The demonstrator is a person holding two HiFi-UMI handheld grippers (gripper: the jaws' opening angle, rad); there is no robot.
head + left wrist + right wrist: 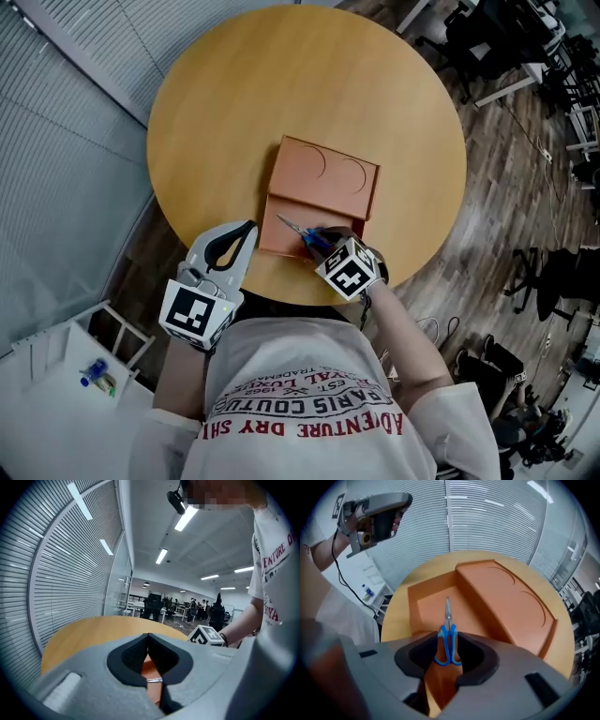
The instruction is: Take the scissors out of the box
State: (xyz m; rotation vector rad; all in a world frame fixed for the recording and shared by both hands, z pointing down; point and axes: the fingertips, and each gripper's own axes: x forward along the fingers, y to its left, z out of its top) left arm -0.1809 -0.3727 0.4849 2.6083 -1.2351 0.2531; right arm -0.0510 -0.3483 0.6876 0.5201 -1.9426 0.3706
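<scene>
Here, at the left, the left gripper (pixel 246 231) is being held over the near edge of the round wooden table (pixel 234 103). Its jaws are being pressed together tip to tip, with nothing pinched between them. Just beside it, toward the middle of the table, the orange box (pixel 323 173) is lying open. The box is being seen as a raised far part marked with two curved lines and a lower, recessed near part. The scissors (pixel 447 634), blue-handled, are lying flat on the floor of that recessed part, inside the box, with the blades pointing away from the person. At the right, the right gripper (pixel 447 640) is being pointed steeply down into the recess. Its jaws are being held spread, with the blue handles sitting between the pads. No squeeze on the handles is being shown.
</scene>
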